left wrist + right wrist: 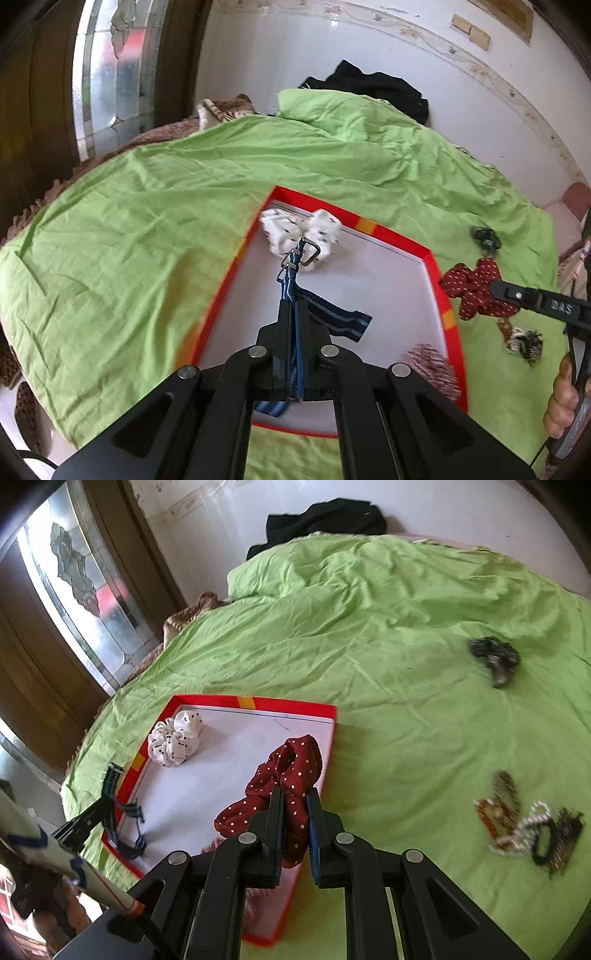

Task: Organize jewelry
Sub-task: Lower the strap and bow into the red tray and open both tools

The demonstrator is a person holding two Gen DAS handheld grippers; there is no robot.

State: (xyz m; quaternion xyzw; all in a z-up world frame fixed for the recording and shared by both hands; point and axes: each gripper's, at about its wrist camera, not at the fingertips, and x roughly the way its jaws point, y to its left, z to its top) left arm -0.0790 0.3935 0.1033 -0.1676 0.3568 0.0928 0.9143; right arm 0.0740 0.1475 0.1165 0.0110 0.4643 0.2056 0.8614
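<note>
Right wrist only: bead heap [528,827].

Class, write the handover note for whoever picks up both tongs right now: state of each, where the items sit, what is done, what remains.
Left tongs: shut on the blue striped strap, held over the red-rimmed tray.
Right tongs: shut on the maroon dotted scrunchie, at the tray's right edge.
Done: white dotted scrunchie lies in the tray; a pink fuzzy item sits at its near corner.
Left: release both held pieces into the tray, then collect the dark hair tie and the pile of bracelets and ties, both on the green sheet.
</note>
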